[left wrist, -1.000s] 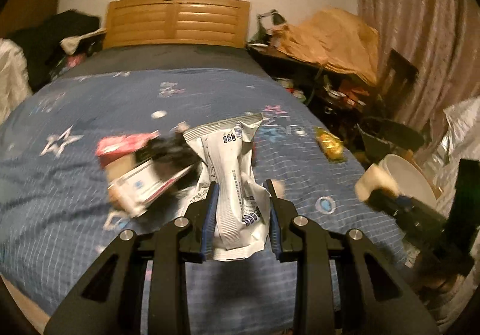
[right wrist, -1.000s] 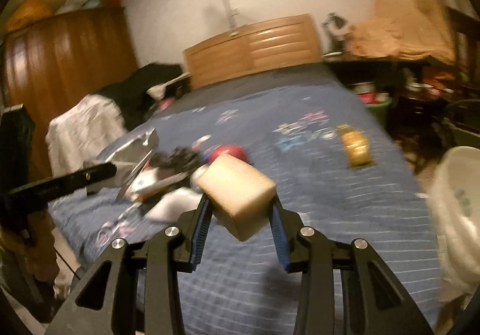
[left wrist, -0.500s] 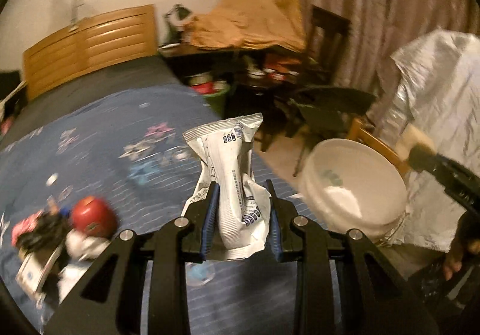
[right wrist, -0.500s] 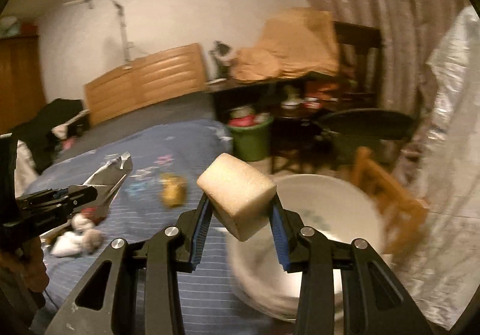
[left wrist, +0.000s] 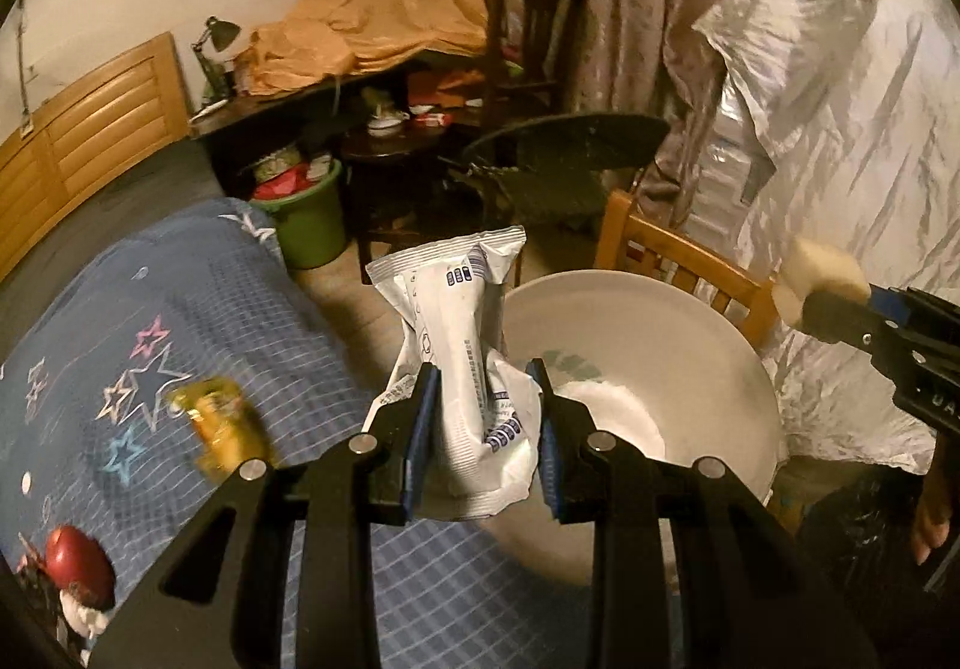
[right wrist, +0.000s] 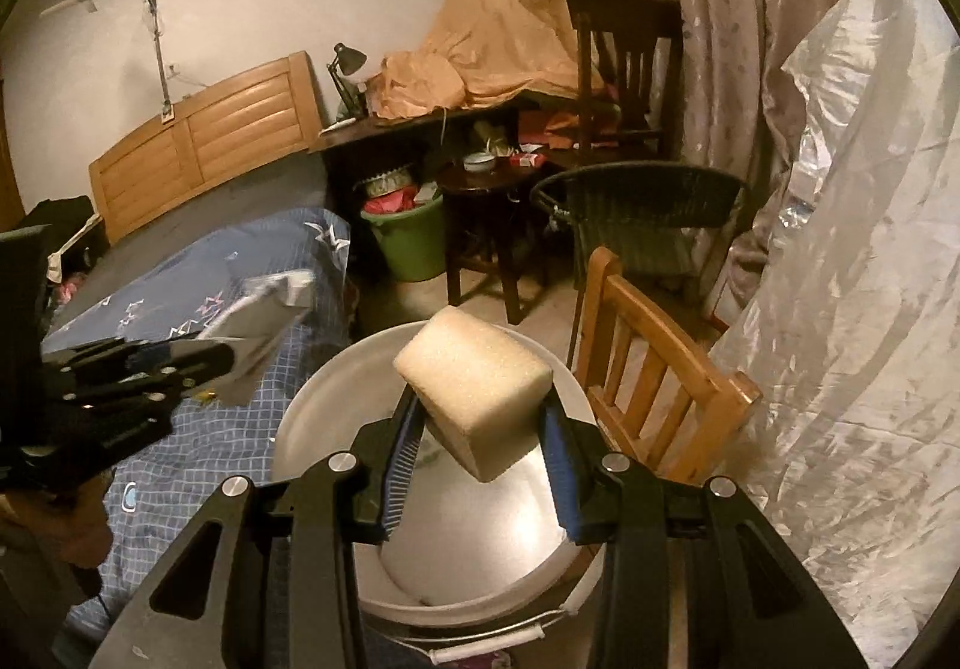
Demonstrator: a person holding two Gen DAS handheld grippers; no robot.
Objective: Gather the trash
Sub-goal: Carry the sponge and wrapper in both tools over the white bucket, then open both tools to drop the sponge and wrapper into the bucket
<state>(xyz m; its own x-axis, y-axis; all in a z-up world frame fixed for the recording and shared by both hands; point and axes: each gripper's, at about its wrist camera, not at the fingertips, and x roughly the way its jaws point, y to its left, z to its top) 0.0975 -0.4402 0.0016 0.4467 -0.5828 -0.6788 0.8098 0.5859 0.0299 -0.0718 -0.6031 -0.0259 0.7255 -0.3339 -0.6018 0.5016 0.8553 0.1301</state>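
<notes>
My left gripper point(left wrist: 483, 417): clamped on white wrapper point(left wrist: 462, 345)
My right gripper point(right wrist: 480, 429): clamped on foam block point(right wrist: 474, 399)
Below: white bucket point(right wrist: 312, 405)

The left gripper point(left wrist: 483, 432) pinches a crumpled white wrapper point(left wrist: 462, 363) between its jaws (beside the white bucket point(left wrist: 708, 363)).

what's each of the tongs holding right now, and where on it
Left tongs pinch a crumpled white wrapper near its lower half. Right tongs clamp a beige foam block by its two sides.
</notes>
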